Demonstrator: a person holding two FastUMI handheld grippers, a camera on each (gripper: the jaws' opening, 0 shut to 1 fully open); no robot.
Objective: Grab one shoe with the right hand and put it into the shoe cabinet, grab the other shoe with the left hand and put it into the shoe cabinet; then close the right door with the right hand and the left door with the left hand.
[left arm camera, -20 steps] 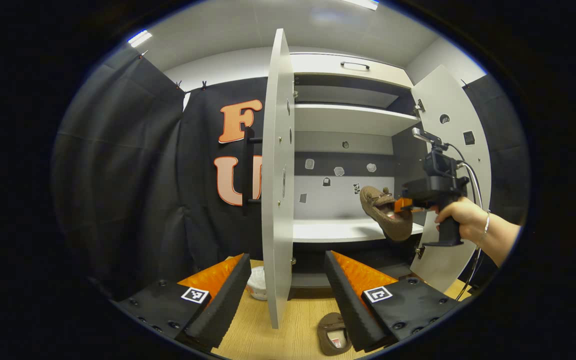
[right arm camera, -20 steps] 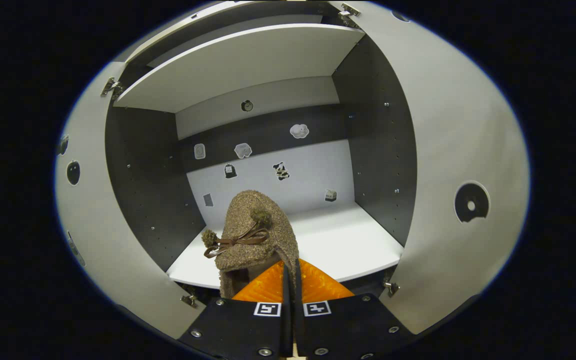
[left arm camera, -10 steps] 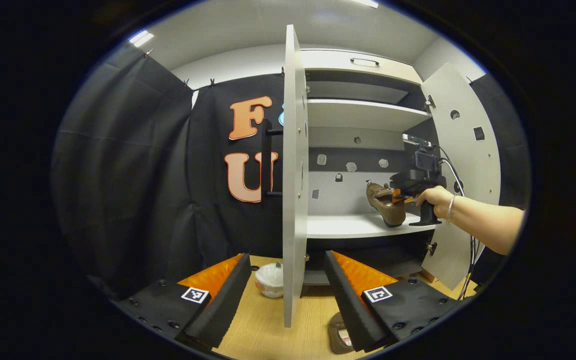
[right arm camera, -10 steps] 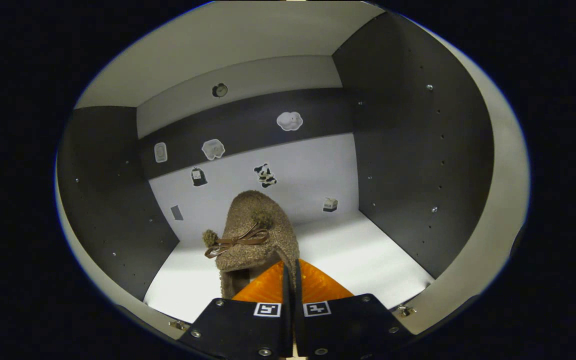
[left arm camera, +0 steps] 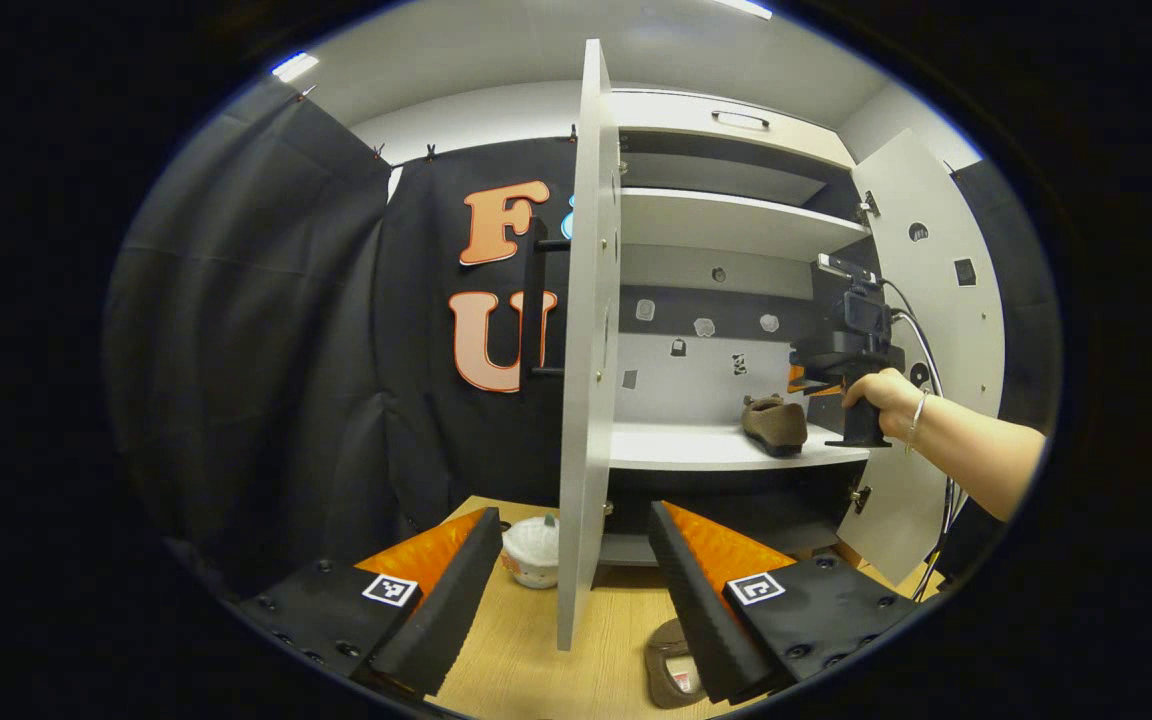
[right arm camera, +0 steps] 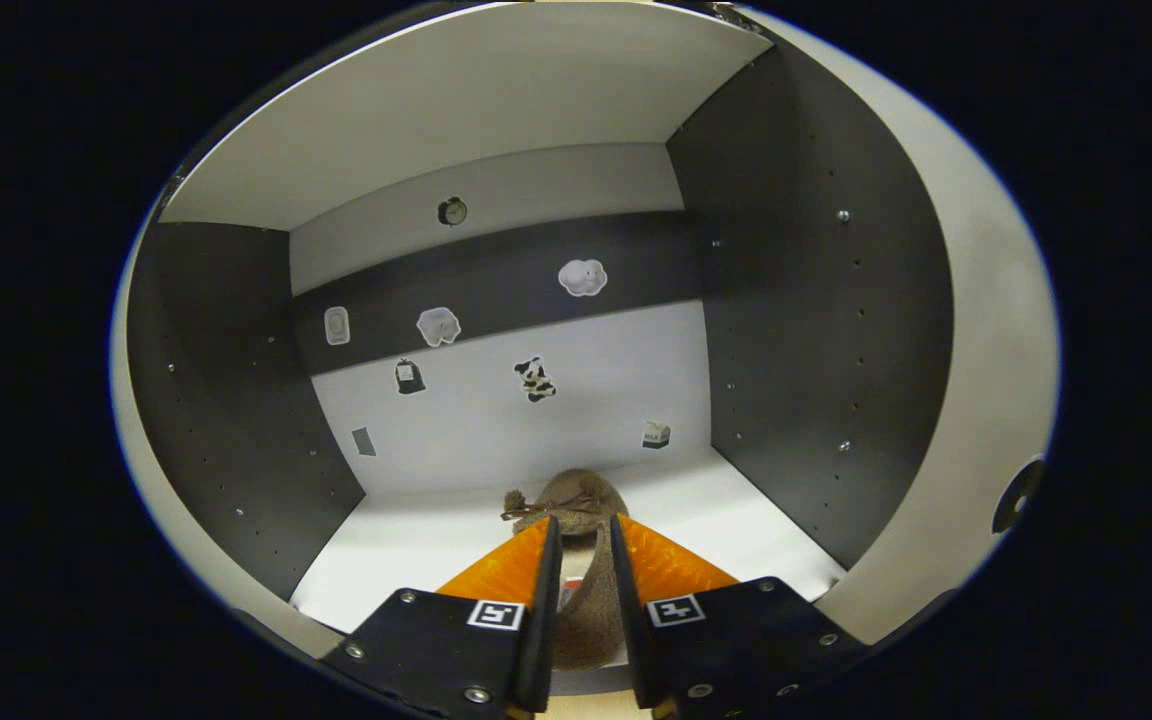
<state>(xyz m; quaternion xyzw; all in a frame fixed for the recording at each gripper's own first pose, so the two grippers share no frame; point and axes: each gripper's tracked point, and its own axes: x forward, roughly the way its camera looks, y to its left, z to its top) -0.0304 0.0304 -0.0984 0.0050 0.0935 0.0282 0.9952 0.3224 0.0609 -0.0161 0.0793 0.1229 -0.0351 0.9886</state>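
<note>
A brown fuzzy shoe (left arm camera: 774, 422) with a bow lies flat on the white lower shelf (left arm camera: 676, 448) of the open shoe cabinet. A hand holds my right gripper (left arm camera: 804, 381) just above its heel. In the right gripper view the shoe (right arm camera: 568, 497) rests on the shelf (right arm camera: 416, 540), and my right gripper (right arm camera: 584, 528) stands slightly open over its heel, fingers apart from it. The other brown shoe (left arm camera: 669, 672) lies on the wooden floor below. My left gripper (left arm camera: 574, 515) hangs wide open above the floor with nothing in it.
The left door (left arm camera: 584, 350) stands open, edge-on right ahead of my left gripper. The right door (left arm camera: 936, 330) is swung wide open. A white bowl (left arm camera: 531, 548) sits on the floor by the left door. Stickers dot the cabinet's back wall (right arm camera: 536, 400).
My right gripper lowered the shoe onto the lower shelf and parted its fingers; the shoe now lies flat, released. My left gripper only drifted slightly.
</note>
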